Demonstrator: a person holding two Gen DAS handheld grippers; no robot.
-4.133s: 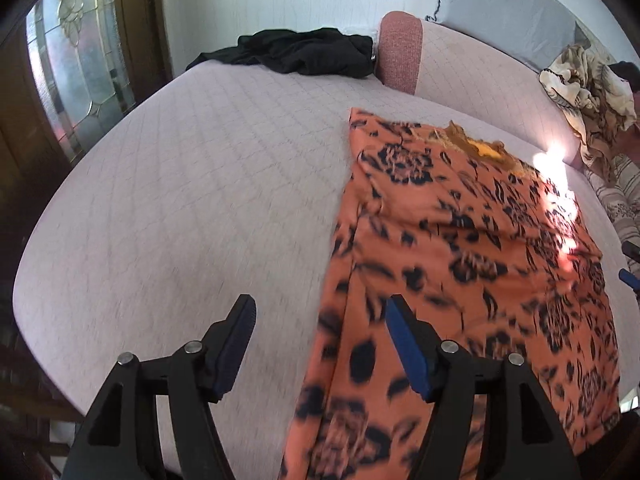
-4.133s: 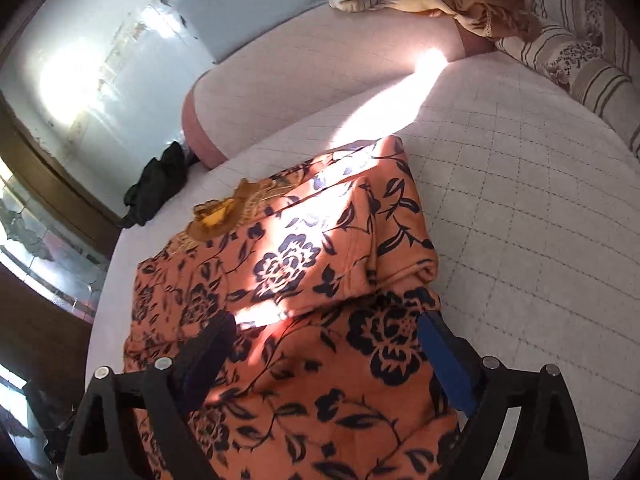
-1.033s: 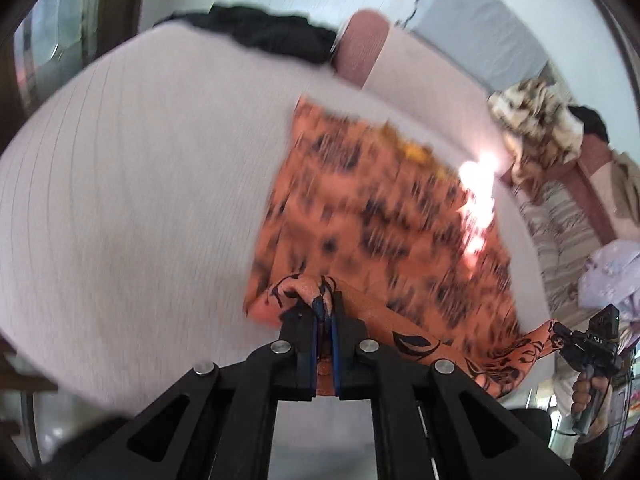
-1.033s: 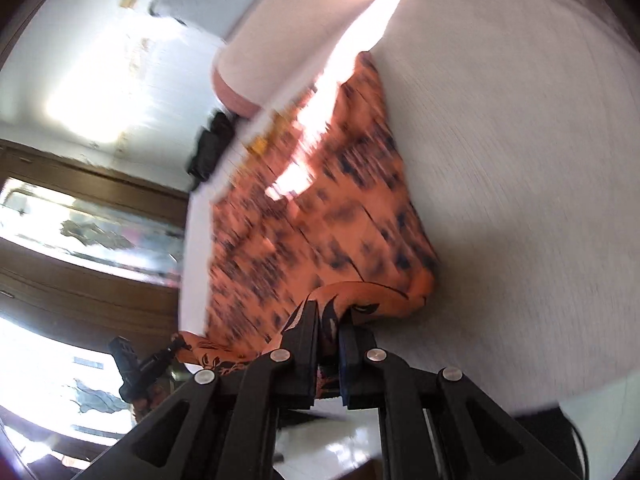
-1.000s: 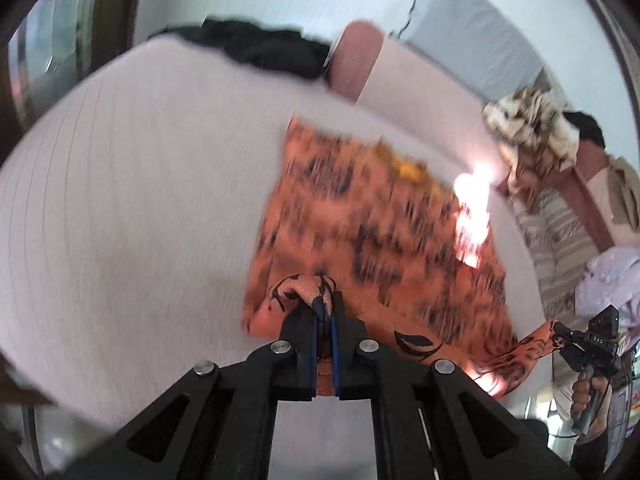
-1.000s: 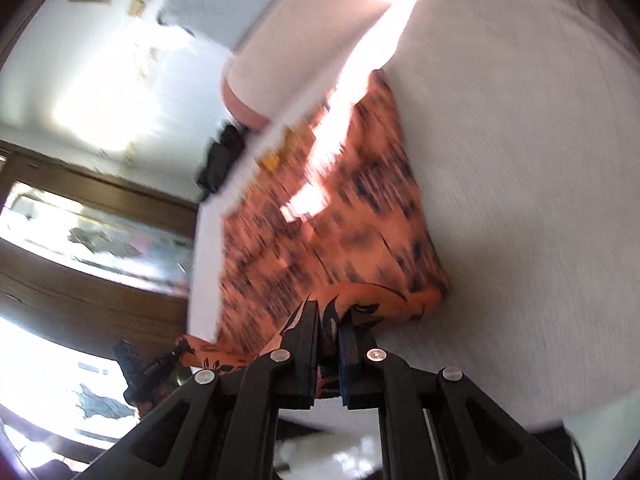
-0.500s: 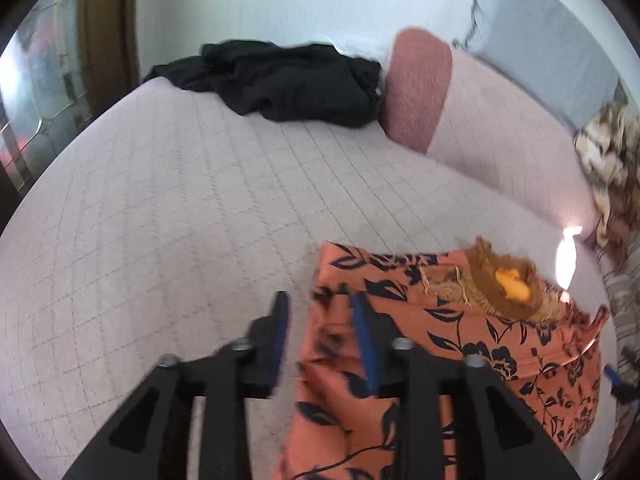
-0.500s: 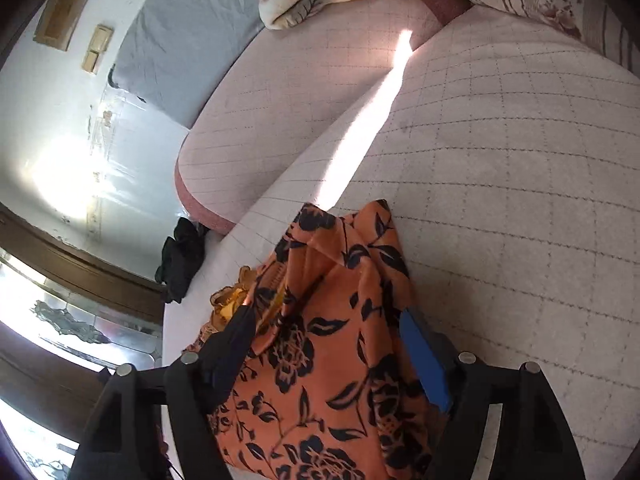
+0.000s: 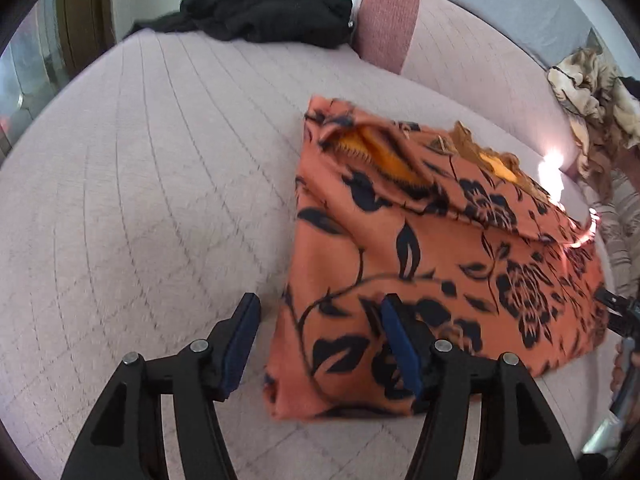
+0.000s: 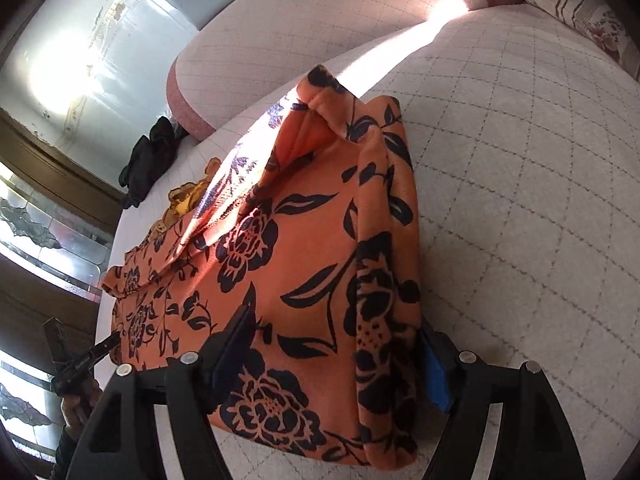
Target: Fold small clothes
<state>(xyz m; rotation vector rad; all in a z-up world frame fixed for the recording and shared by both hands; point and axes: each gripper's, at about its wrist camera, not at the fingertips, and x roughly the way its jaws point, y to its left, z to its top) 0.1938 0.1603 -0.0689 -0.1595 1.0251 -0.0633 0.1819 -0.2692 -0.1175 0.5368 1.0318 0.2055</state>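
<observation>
The orange flowered cloth [image 9: 436,264] lies folded on the pale quilted bed [image 9: 140,168]. Its long side runs across in front of me, from my left tongs [image 9: 320,344] over to my right tongs [image 10: 340,360]. The far edge with the yellow lining faces the pink pillow [image 9: 386,20]. Both of my tongs are spread wide and grip nothing. My left tongs sit at the cloth's left edge. My right tongs sit over its right end. A black cloth [image 9: 260,14] lies far back.
</observation>
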